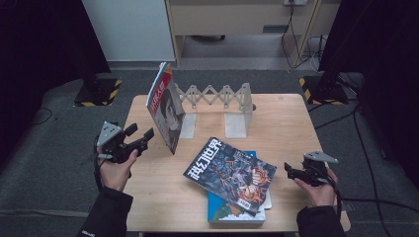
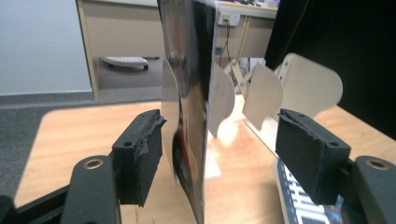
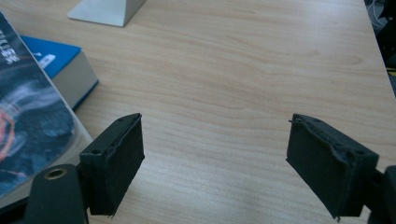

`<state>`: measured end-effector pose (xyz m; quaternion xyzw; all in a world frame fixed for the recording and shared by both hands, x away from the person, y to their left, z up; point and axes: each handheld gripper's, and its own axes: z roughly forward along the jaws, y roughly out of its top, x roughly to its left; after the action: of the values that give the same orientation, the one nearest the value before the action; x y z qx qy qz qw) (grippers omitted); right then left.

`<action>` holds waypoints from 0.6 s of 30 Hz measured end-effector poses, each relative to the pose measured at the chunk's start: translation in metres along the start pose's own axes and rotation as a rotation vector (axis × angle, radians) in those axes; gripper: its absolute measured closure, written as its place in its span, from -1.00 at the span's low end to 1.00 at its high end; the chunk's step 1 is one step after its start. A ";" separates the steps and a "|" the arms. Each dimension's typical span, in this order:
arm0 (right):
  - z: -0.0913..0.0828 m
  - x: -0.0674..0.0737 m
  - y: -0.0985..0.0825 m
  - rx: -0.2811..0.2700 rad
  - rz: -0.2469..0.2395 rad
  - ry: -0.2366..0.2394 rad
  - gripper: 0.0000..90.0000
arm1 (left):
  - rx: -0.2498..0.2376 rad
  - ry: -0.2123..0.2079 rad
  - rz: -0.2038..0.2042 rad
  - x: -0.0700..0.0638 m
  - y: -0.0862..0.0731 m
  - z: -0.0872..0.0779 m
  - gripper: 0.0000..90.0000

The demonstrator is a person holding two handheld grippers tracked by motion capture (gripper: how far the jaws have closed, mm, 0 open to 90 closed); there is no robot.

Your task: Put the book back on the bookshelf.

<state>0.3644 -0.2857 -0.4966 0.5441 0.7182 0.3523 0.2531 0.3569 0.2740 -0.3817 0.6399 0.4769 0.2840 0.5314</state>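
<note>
the work in hand looks like shelving reading matter into the expanding book rack that stands at the far middle of the worktop. 1 magazine already stands on edge at the rack's left end, leaning a little against the first divider plate, probably because a thin, floppy cover needs that plate to stay up.

the left hand-held gripper sits just off the magazine's near left side, angled toward it. in the left gripper view its jaws stand apart with the magazine's lower edge between them; the left pad lies close beside the cover and the right pad is well clear, so nothing is pinched. that reads as a release, the magazine left to rest on its own.

the right hand-held gripper hovers low near the worktop's right edge, its jaws spread wide over bare wood with nothing between them, as the right gripper view shows. it points toward the stack in the near middle: a dark illustrated magazine lying flat and skewed across a blue book. the blue book's corner juts out beside the left jaw. the flat stack, judged from its place, is what waits to be stood in the rack next, and the right hand-held gripper is well set to start on it.
</note>
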 end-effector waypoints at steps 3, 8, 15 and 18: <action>-0.004 0.005 0.004 -0.041 -0.023 -0.005 -0.54 | 0.011 -0.022 -0.001 -0.003 -0.015 0.001 -0.31; -0.010 0.013 0.010 -0.081 -0.043 0.014 -0.46 | 0.078 -0.069 -0.003 -0.008 -0.035 0.010 -0.37; -0.012 0.024 0.014 -0.070 -0.055 0.036 -0.45 | 0.125 -0.128 0.000 -0.017 -0.053 0.018 -0.41; -0.013 0.028 0.014 -0.067 -0.050 0.070 -0.39 | 0.144 -0.138 -0.005 -0.019 -0.063 0.022 -0.44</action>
<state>0.3559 -0.2592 -0.4769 0.5045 0.7279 0.3883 0.2545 0.3497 0.2467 -0.4446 0.6932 0.4598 0.2031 0.5165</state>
